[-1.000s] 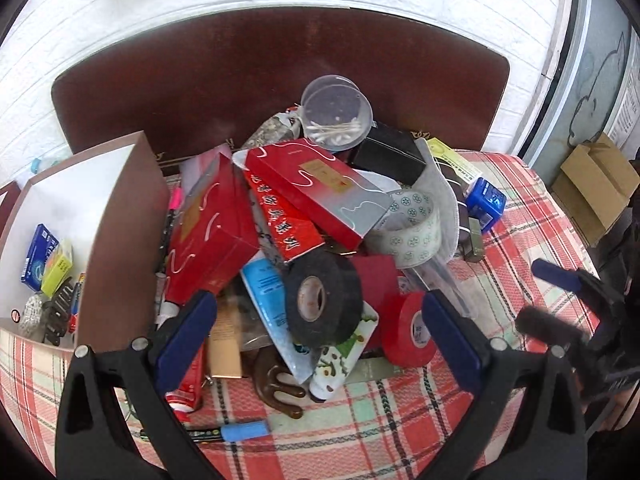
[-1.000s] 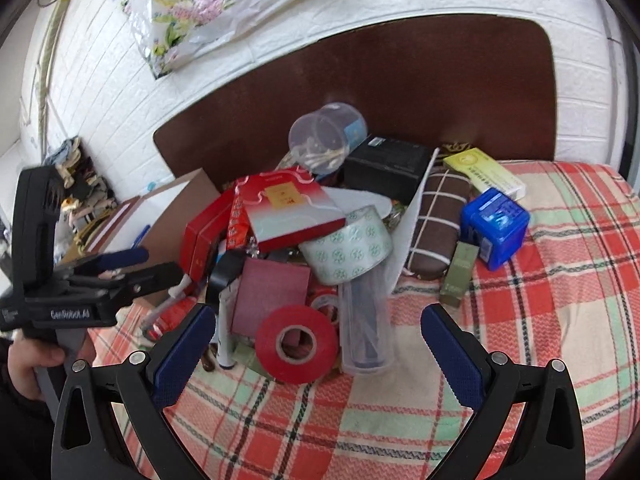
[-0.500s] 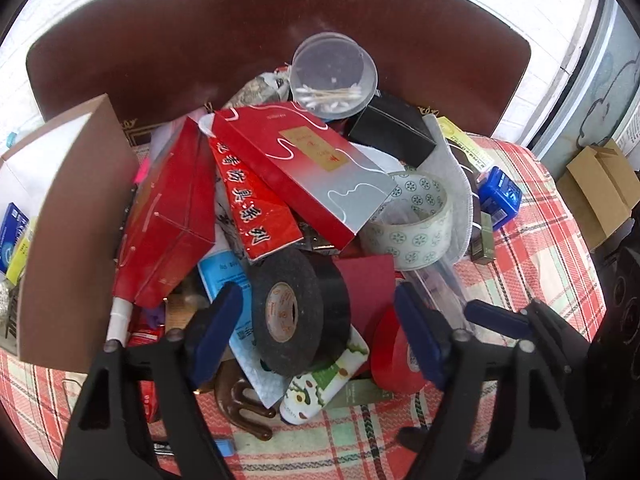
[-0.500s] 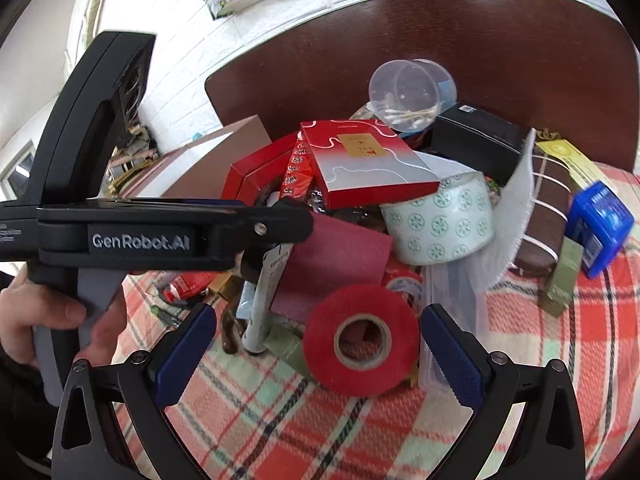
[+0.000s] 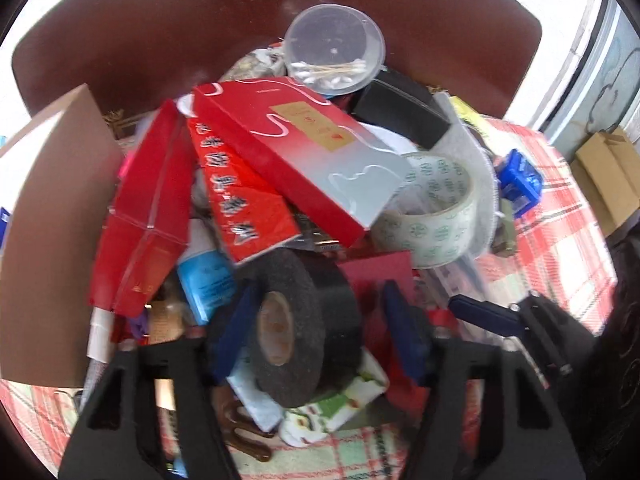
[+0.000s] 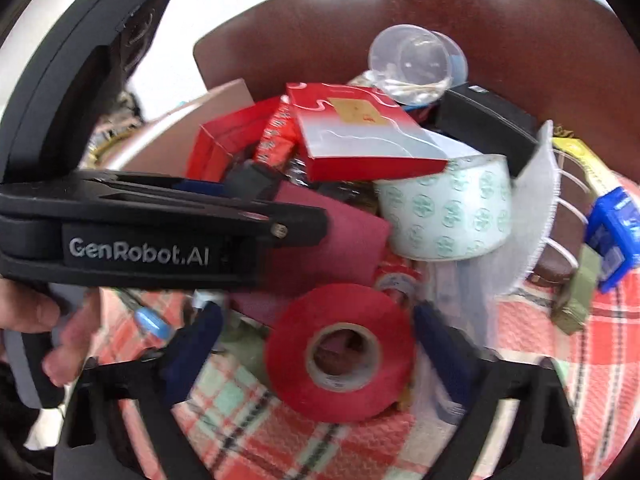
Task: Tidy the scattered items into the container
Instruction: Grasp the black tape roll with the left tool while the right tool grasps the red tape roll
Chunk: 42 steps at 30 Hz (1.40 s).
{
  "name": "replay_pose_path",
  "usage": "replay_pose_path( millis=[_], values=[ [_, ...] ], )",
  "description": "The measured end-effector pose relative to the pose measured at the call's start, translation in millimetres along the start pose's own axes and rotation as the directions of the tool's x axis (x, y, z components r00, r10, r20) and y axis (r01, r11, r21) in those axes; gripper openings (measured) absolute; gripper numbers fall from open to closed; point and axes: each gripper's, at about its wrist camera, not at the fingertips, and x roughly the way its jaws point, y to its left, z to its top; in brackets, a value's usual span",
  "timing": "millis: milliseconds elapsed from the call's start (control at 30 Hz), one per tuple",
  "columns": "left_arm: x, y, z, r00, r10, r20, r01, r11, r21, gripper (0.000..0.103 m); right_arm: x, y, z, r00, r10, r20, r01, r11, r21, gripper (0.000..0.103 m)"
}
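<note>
The left tongs [image 5: 316, 334] stand narrowed around the black tape roll [image 5: 298, 322], a blue pad just beside each flank; whether the pads actually press it cannot be told through the blur; the roll sits upright on its edge at the near rim of the heap, hemmed by the red-and-silver box [image 5: 304, 152] above and the cardboard container [image 5: 56, 216] at the left. The right tongs [image 6: 316, 340] gape wide around the red tape roll [image 6: 340, 350], pads apart from it; that roll leans at the heap's front edge on the plaid cloth [image 6: 256, 432], which lies bare toward the camera; the patterned tape roll [image 6: 448, 212] crowds in behind.
</note>
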Motion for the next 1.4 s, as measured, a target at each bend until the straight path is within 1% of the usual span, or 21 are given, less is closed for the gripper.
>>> replay_pose_path(
  millis=[33, 67, 100, 133, 233, 300, 333, 400, 433, 467, 600, 733, 800, 900, 967, 1067, 1133, 1200, 1267, 1400],
  values=[
    [-2, 3, -1, 1.0, -0.01, 0.009, 0.01, 1.0, -0.008, 0.052, -2, -2, -1, 1.0, -0.004, -0.005, 0.004, 1.0, 0.005, 0.071],
    [-4, 5, -2, 1.0, -0.013, 0.016, 0.013, 1.0, -0.013, 0.048, -3, -5, -2, 1.0, 0.016, -0.01, -0.016, 1.0, 0.015, 0.071],
    [-7, 7, -2, 1.0, -0.014, 0.023, 0.014, 1.0, -0.015, 0.04, -4, -6, -4, 1.0, 0.025, -0.012, -0.025, 0.999, 0.021, 0.071],
    [-10, 8, -3, 0.999, -0.014, 0.029, 0.015, 1.0, -0.02, 0.036, -5, -5, -5, 1.0, 0.025, -0.012, -0.024, 0.999, 0.023, 0.071],
    [-17, 8, -4, 0.999, -0.006, 0.033, 0.006, 1.0, -0.011, 0.032, -8, -3, -8, 0.999, 0.033, -0.014, -0.032, 0.999, 0.033, 0.071],
    [-21, 9, -5, 0.999, -0.019, 0.031, 0.019, 1.0, -0.008, 0.032, -11, -3, -9, 0.999, 0.039, -0.01, -0.039, 0.998, 0.044, 0.069],
    [-23, 9, -5, 0.999, -0.023, 0.03, 0.023, 1.0, -0.003, 0.031, -13, -3, -9, 0.999, 0.046, -0.005, -0.045, 0.998, 0.052, 0.065],
    [-32, 7, -6, 0.998, -0.03, 0.052, 0.03, 1.0, 0.005, 0.029, -20, -2, -7, 0.998, 0.061, 0.012, -0.062, 0.996, 0.059, 0.051],
    [-36, 6, -6, 0.998, -0.035, 0.058, 0.035, 0.999, 0.011, 0.029, -25, -1, -6, 0.997, 0.07, 0.024, -0.071, 0.996, 0.062, 0.038],
    [-40, 5, -6, 0.997, -0.037, 0.072, 0.036, 0.999, 0.015, 0.029, -28, 0, -4, 0.997, 0.071, 0.031, -0.073, 0.996, 0.06, 0.033],
    [-49, 4, -8, 0.996, -0.03, 0.081, 0.028, 0.999, 0.023, 0.029, -32, 4, -2, 0.998, 0.061, 0.024, -0.063, 0.997, 0.049, 0.033],
    [-48, 9, -11, 0.997, -0.046, 0.065, 0.046, 0.999, 0.01, 0.03, -31, 6, -5, 0.998, 0.06, 0.004, -0.06, 0.996, 0.061, 0.033],
    [-48, 12, -13, 0.996, -0.056, 0.066, 0.057, 0.998, -0.005, 0.031, -28, 5, -8, 0.998, 0.055, -0.012, -0.054, 0.996, 0.073, 0.033],
    [-48, 9, -13, 0.997, -0.053, 0.061, 0.053, 0.999, 0.006, 0.031, -22, 3, -14, 0.998, 0.056, -0.043, -0.052, 0.995, 0.09, 0.033],
    [-47, 6, -14, 0.997, -0.059, 0.053, 0.058, 0.998, 0.009, 0.03, -23, 4, -17, 0.997, 0.069, -0.038, -0.065, 0.993, 0.096, 0.033],
    [-46, 1, -15, 0.996, -0.069, 0.049, 0.068, 0.998, 0.015, 0.03, -26, 9, -22, 0.993, 0.113, -0.025, -0.111, 0.99, 0.091, 0.033],
    [-41, -2, -15, 0.997, -0.068, 0.041, 0.067, 0.997, 0.029, 0.034, -24, 14, -24, 0.99, 0.133, -0.035, -0.13, 0.988, 0.08, 0.033],
    [-35, -4, -14, 0.998, -0.049, 0.031, 0.048, 0.998, 0.031, 0.035, -18, 15, -26, 0.99, 0.128, -0.056, -0.123, 0.989, 0.08, 0.033],
    [-28, -2, -15, 0.999, -0.052, 0.015, 0.052, 0.998, 0.021, 0.035, -11, 15, -26, 0.989, 0.129, -0.074, -0.122, 0.989, 0.083, 0.033],
    [-17, 0, -18, 0.998, -0.054, -0.011, 0.054, 0.998, 0.014, 0.034, -4, 18, -25, 0.987, 0.147, -0.068, -0.14, 0.986, 0.088, 0.033]
  ],
)
